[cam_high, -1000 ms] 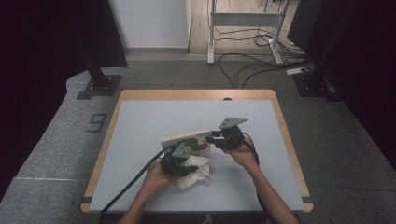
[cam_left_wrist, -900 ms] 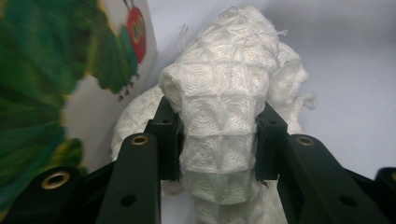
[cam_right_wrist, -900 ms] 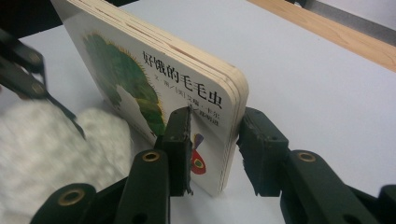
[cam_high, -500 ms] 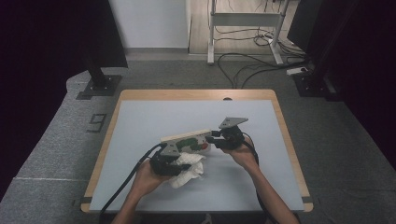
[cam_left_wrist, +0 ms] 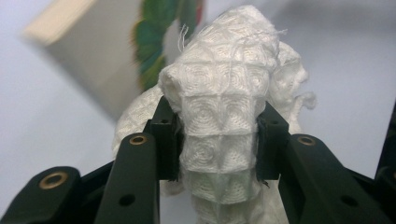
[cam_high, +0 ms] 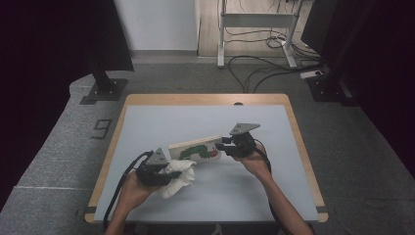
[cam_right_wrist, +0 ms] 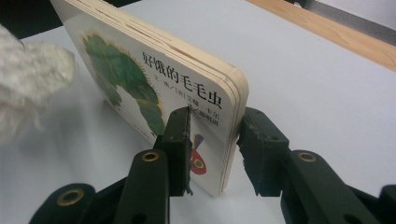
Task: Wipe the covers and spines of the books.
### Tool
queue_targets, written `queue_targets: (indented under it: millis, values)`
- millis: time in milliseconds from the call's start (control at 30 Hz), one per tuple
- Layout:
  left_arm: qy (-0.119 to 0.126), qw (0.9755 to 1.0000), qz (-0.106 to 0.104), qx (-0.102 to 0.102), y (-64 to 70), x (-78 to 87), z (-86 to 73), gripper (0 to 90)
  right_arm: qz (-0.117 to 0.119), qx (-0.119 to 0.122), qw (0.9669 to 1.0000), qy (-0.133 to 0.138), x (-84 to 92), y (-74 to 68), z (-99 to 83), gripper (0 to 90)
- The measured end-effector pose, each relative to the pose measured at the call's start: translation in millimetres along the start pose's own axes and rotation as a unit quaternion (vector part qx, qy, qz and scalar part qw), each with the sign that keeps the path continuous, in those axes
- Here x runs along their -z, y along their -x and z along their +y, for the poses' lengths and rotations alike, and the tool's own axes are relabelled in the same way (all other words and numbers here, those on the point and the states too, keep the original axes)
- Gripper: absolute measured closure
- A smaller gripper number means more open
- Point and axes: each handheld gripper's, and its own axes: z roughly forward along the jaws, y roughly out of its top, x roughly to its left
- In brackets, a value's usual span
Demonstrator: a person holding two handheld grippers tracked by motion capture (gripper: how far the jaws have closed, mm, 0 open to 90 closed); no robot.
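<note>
A thick board book (cam_high: 195,148) with a green caterpillar on its white cover stands on edge on the table, tilted. My right gripper (cam_high: 226,147) is shut on its right end; in the right gripper view the two pads clamp the book (cam_right_wrist: 154,88) at its corner, right gripper (cam_right_wrist: 212,147). My left gripper (cam_high: 169,171) is shut on a crumpled white cloth (cam_high: 178,177), held just left of and in front of the book. In the left gripper view the cloth (cam_left_wrist: 219,107) bulges between the pads, left gripper (cam_left_wrist: 218,140), with the blurred book (cam_left_wrist: 107,56) behind it.
The pale blue table top (cam_high: 161,122) has a wooden rim (cam_high: 205,99). Dark monitor stands (cam_high: 105,90) and cables (cam_high: 264,63) lie on the floor beyond it. Both grippers' cables trail toward the person's side of the table.
My left gripper has drawn the cloth away from the book, leftward and toward the table's near side, and lifted it a little. The right gripper and the book have stayed in place.
</note>
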Motion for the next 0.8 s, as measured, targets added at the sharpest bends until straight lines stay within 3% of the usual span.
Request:
queue_targets:
  millis: [200,433,567,800]
  values:
    - [0.013,0.9993,0.029,0.021,-11.8,27.0,-14.7,60.3,0.0,0.0,1.0,-0.001,0.2,-0.3,0.1,63.2]
    - [0.01,0.9971,0.066,0.036,-25.1,44.5,-27.4,60.3,-0.001,0.001,1.0,-0.001,0.3,-0.4,0.1,63.2]
    - [0.01,0.9959,0.076,0.049,-34.2,44.4,-33.8,60.3,-0.001,0.001,1.0,-0.001,0.3,-0.6,0.1,63.2]
    - [0.003,0.9944,0.079,0.071,-50.5,27.5,-41.6,60.2,-0.001,0.001,1.0,-0.001,0.4,-0.8,-0.1,63.2]
